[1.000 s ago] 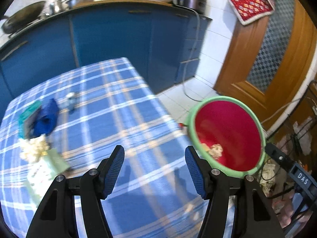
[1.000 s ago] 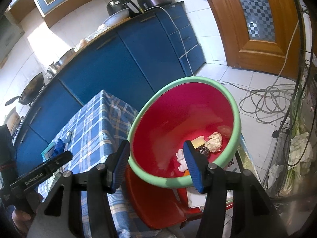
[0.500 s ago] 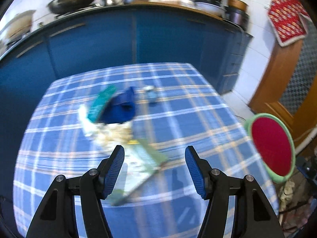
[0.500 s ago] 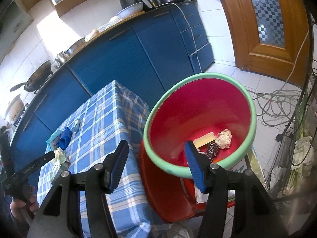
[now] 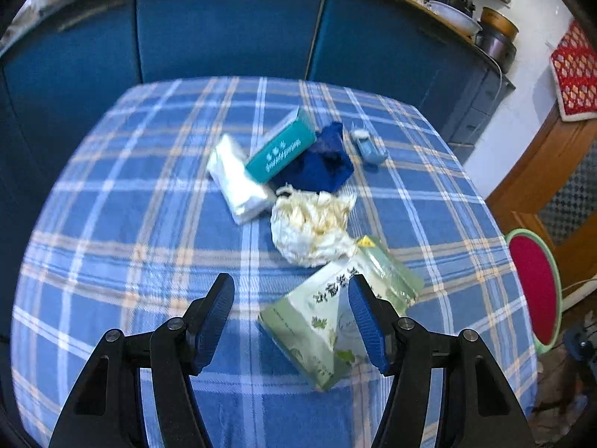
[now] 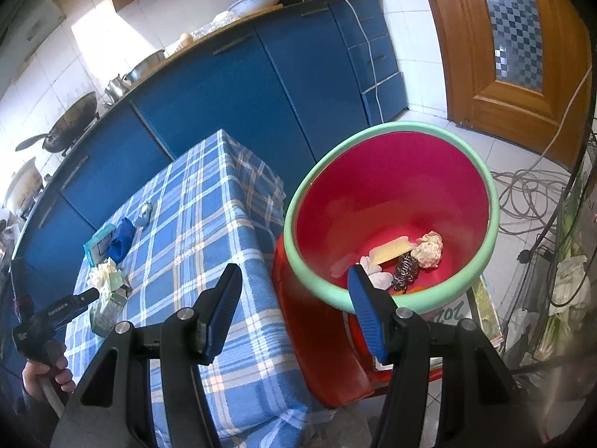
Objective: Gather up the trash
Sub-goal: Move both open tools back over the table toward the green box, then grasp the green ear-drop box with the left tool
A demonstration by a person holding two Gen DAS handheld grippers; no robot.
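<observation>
Over the checked tablecloth (image 5: 156, 224), left gripper (image 5: 291, 311) hangs with jaws wide apart, holding nothing. Its right finger overlaps the green packet (image 5: 335, 317) in view; contact cannot be told. Beyond the packet: crumpled paper (image 5: 309, 224), white pack (image 5: 238, 183), teal box (image 5: 283, 149), blue cloth (image 5: 321, 164), small blue item (image 5: 369, 147). Right gripper (image 6: 294, 311) also spread wide, empty, poised near the rim of the red bin (image 6: 391, 186). Bin stands beside the table and already holds a paper wad (image 6: 429, 250), a yellow piece and a scourer.
</observation>
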